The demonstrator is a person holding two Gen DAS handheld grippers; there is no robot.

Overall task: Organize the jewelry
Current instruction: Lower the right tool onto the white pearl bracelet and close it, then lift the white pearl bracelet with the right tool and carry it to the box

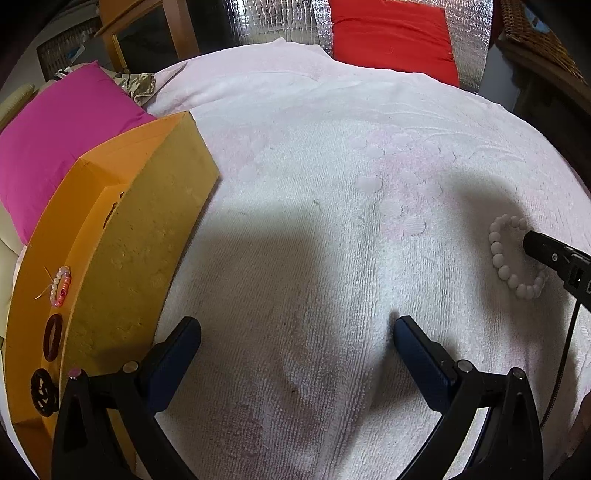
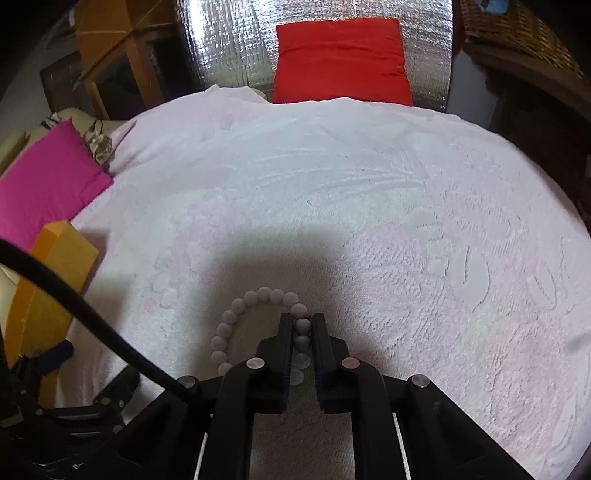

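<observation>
A white bead bracelet (image 2: 236,314) lies on the white towel (image 2: 332,206). My right gripper (image 2: 303,325) is shut on the bracelet's right side, beads pinched between its fingers. In the left wrist view the bracelet (image 1: 496,254) lies at the far right, with the right gripper's tip over it. My left gripper (image 1: 295,332) is open and empty above the towel (image 1: 314,184). An orange box (image 1: 140,236) stands at the left. Inside it lie a pearl and pink bracelet (image 1: 60,286), a dark red ring (image 1: 52,341) and a black coiled band (image 1: 43,393).
A magenta cushion (image 1: 55,140) lies behind the box. A red cushion (image 2: 341,61) leans on silver foil at the back. Wooden furniture (image 2: 110,48) stands at back left and a wicker basket (image 2: 524,33) at back right. A black cable (image 2: 92,314) crosses the right wrist view.
</observation>
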